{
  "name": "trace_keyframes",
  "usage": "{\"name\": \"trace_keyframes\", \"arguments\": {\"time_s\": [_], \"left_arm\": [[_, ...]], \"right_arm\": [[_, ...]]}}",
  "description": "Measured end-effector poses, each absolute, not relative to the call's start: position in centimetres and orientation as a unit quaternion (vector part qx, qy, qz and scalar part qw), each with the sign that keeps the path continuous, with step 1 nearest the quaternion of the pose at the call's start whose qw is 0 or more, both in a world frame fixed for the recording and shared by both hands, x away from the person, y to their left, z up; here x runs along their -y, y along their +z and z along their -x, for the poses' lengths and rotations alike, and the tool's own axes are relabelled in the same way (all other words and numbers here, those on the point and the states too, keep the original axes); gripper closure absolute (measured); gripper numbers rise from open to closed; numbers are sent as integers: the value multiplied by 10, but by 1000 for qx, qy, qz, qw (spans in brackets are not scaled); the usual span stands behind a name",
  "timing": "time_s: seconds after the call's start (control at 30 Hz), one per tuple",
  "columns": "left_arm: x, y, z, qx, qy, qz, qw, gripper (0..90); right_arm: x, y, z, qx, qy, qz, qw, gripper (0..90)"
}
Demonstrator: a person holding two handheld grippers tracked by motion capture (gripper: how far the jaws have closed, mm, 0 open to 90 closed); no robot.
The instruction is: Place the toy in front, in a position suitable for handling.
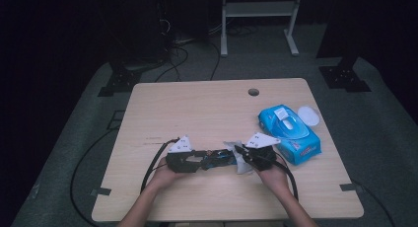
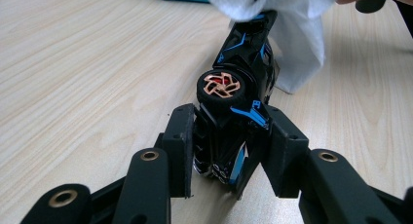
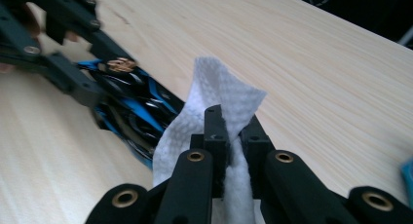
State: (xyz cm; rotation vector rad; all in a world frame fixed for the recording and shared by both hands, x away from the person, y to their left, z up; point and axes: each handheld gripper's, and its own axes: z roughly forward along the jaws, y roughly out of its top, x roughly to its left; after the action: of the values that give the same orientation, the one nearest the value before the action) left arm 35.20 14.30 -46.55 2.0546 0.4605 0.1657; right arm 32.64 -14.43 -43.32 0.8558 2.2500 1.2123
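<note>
A black and blue toy car (image 1: 217, 159) lies on its side on the wooden table (image 1: 197, 108), near the front edge. My left gripper (image 1: 204, 163) is shut on one end of it. In the left gripper view the jaws (image 2: 226, 136) clamp the car's body (image 2: 243, 63) just below a copper-spoked wheel (image 2: 222, 85). My right gripper (image 1: 241, 152) is shut on a white wipe (image 1: 240, 163) that touches the car's other end. In the right gripper view the wipe (image 3: 214, 87) sticks up between the jaws (image 3: 233, 129), beside the car (image 3: 136, 112).
A blue pack of wipes (image 1: 291, 133) lies at the right of the table, with a white round lid (image 1: 308, 116) behind it. A cable hole (image 1: 253, 92) sits near the far edge. Bare wood stretches over the left and far parts of the table.
</note>
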Motion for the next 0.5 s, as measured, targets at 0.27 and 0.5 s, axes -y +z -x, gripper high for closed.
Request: {"name": "trace_keyframes", "arguments": {"time_s": [0.27,0.5], "left_arm": [[-143,-466,-352,-191,68,-846,493,598],[-143,-466,-352,-192,66,-846,493,597]], "right_arm": [[127,-429,-327,-813,450,-302,213,846],[80,-429,-331,-826,462,-265,185,846]]}}
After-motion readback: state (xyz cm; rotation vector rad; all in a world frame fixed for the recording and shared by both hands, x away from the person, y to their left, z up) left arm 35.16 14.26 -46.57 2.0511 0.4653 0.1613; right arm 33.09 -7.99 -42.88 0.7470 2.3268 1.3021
